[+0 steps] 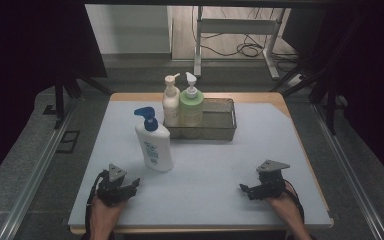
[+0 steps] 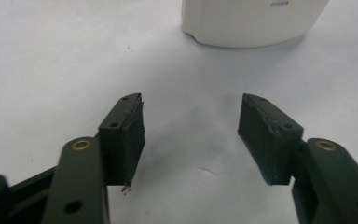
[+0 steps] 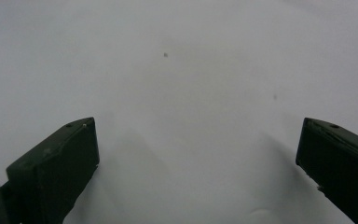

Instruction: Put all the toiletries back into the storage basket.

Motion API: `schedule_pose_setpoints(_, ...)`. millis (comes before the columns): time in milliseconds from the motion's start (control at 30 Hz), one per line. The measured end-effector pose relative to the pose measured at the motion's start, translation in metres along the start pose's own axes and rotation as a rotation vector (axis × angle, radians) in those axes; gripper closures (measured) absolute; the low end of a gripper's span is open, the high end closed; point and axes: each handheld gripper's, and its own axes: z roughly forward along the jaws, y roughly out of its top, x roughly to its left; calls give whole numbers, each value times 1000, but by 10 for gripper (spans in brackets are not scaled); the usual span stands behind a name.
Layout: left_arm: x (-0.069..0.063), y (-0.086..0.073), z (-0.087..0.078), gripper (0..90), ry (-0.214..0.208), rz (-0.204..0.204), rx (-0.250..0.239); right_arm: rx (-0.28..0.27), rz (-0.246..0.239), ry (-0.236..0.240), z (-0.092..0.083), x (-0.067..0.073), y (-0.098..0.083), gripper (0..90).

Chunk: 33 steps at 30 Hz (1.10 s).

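Note:
A white lotion bottle with a blue pump stands upright on the pale mat, left of centre. My left gripper rests low on the mat just in front of it, a little to its left. In the left gripper view the jaws are apart with bare mat between them, and the bottle's base lies a short way beyond the tips. My right gripper sits near the front right of the mat. Its jaws stand wide apart over bare mat and hold nothing.
At the back of the mat a wire basket holds a cream pump bottle and a green pump bottle at its left end. Metal rails run along both sides of the table. A frame with cables stands behind.

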Motion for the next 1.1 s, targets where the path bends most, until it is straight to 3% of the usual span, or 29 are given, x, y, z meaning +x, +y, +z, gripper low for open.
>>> schedule_pose_setpoints(167, 3, 4, 2, 486, -12, 2, -3, 24, 1, 10, 2, -1, 0, 0)
schedule_pose_setpoints(700, 17, 31, 20, 882, -40, -7, 2, 24, 5, 13, 3, -1, 0, 0)
schedule_pose_setpoints(1100, 28, 53, 44, 893, -53, -33, -32, 23, 7, 13, 3, -1, 0, 0)
